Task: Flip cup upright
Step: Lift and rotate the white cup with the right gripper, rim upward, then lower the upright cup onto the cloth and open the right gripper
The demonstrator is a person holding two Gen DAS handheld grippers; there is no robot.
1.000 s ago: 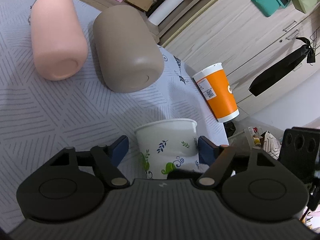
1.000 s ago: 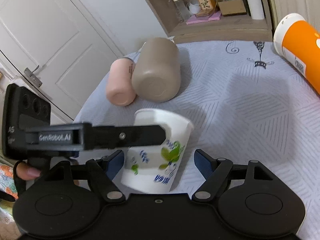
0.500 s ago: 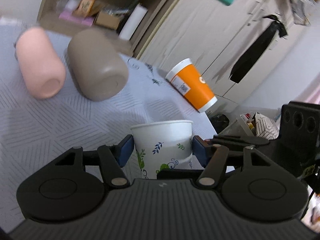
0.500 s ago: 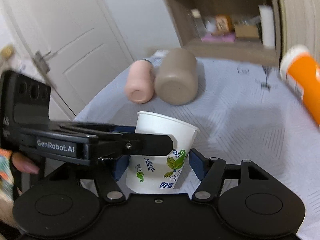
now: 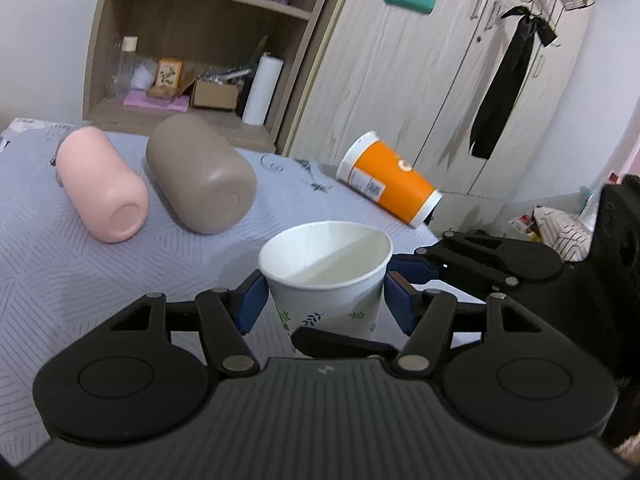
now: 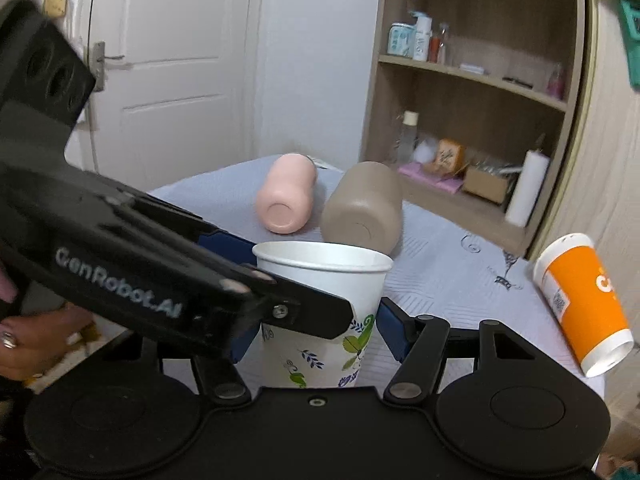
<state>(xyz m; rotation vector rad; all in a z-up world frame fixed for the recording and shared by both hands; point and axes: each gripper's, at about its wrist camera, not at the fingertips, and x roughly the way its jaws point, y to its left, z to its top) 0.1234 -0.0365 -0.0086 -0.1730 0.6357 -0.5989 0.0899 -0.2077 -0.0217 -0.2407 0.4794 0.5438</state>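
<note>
Left wrist view: white paper cup (image 5: 326, 276) with green and blue leaf print, standing upright, mouth open to the ceiling, inside empty. Positioned between the two blue pads of the left gripper (image 5: 326, 300), one pad on each side of the cup wall, both close against it or touching; grasping or merely bracketing, cannot tell. Resting on a pale grey-blue quilted cloth (image 5: 80, 280) with a line pattern. From the right, the black fingers of the right gripper (image 5: 404, 270) reaching in toward the cup's rim at the same level.

Farther back on the cloth, three other vessels lying on their sides: pink tumbler (image 5: 102, 190) at left, base toward the camera; taupe tumbler (image 5: 200, 184) just beside it, also base-first; orange paper cup (image 5: 390, 184) well apart at right, tilted near the cloth's edge. Behind them, wooden shelf unit (image 5: 208, 40) with small boxes and a white roll, then a pale wood wardrobe (image 5: 420, 80) with a black ribbon hanging on a door.

Right wrist view: same white paper cup (image 6: 320, 320) upright between the blue pads of the right gripper (image 6: 316, 332), near pad partly hidden by the left gripper (image 6: 256, 276) crossing in front from the left, marked "GenRobot.AI". Right pad just beside the cup wall; contact not clear, so grip state cannot be told. Person's hand (image 6: 36, 336) visible at lower left on the left gripper's handle.
</note>
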